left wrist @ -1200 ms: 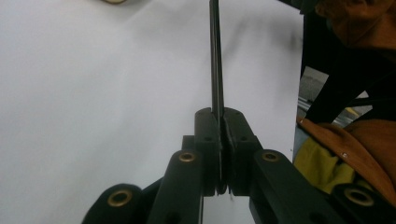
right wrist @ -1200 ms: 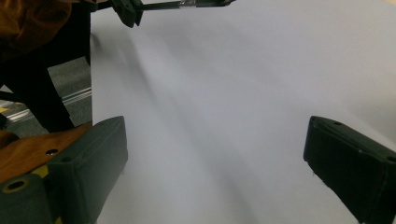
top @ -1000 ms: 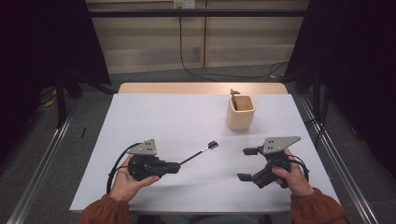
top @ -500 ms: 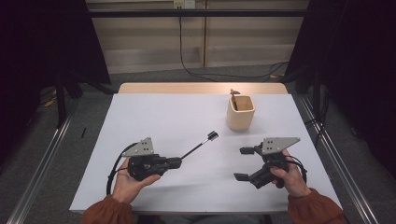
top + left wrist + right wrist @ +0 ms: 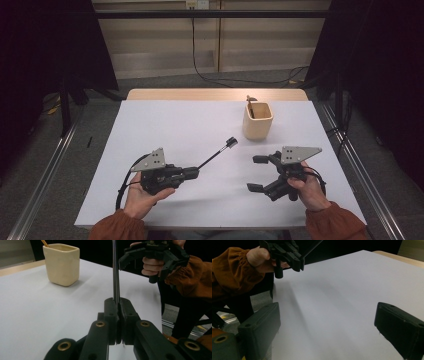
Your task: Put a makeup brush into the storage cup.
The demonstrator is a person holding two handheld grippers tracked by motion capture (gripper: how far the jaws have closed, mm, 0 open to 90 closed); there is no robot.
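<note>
My left gripper is shut on a thin black rod with a small head, the brush-like tool, which slants up and right toward the cup. In the left gripper view the tool's shaft rises straight out of the closed jaws of my left gripper. A cream square cup stands at the back right with a wooden stick in it; the cup also appears at upper left. My right gripper stands open above the white sheet, nothing between its jaws.
The white sheet covers the table, with a wooden strip along the far edge. Metal rails run along both sides on the floor. Cables hang at the back wall.
The left gripper has carried the tool slightly right and upward, its head nearer the cup. The right gripper has shifted a little and stays open.
</note>
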